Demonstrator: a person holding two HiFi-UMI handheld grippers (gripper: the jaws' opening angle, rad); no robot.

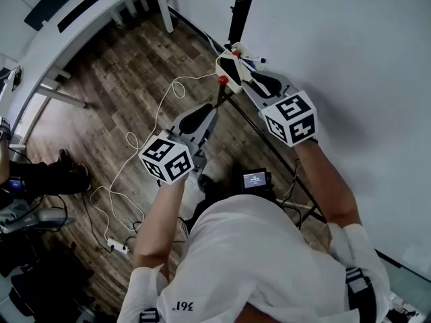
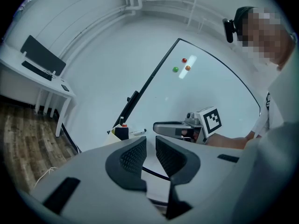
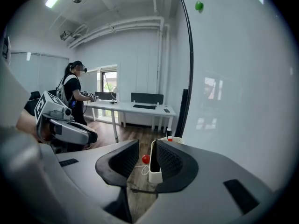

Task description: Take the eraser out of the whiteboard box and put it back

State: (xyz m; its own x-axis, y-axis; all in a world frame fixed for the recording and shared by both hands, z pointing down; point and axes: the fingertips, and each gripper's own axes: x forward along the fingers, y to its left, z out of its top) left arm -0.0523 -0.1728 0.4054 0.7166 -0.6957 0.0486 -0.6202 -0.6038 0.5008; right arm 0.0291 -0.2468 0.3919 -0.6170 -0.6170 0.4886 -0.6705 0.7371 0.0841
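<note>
**Holding two grippers at the foot of a whiteboard**

Seen from above, a person in a white shirt holds a gripper in each hand beside a tall whiteboard (image 1: 357, 52) that stands on a wooden floor (image 1: 121, 93).

The right gripper (image 3: 148, 148) points at the cream whiteboard box (image 2: 112, 133), which is fixed at the board's lower edge. Its jaws stand spread. The eraser (image 3: 153, 164), black with a pale casing, shows in the gap between them. It is close against the right-hand pad, with a clear space at the left-hand pad. It stands upright at the box, beside a red magnet (image 1: 222, 80). Whether it sits inside the box cannot be told.

A marker (image 2: 138, 132) lies in the box.

The left gripper (image 2: 150, 146) is held level, well apart from the box. Its jaws are a little apart, with nothing between them.
</note>
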